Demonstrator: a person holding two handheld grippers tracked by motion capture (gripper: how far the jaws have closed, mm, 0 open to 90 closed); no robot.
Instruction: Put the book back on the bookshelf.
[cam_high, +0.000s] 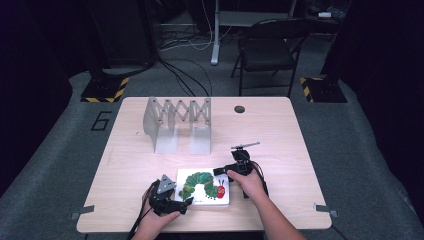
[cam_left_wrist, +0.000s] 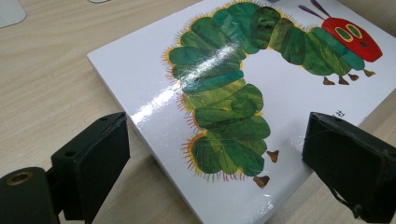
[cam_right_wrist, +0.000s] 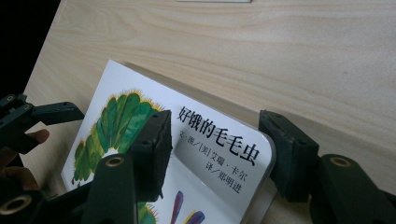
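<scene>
At lower centre, the glossy caterpillar picture book (cam_high: 204, 187) is lying half-hidden; left gripper (cam_left_wrist: 219, 158) gaping free, right gripper (cam_right_wrist: 215, 154) straddling its rounded corner, grip unclear.

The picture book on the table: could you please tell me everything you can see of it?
The picture book is a thick, glossy white board book showing a green caterpillar with a red head and black Chinese lettering. It lies flat, closed, cover up, near the table's front edge. The left claw straddles one corner, open; the right claw straddles the opposite corner.
</scene>
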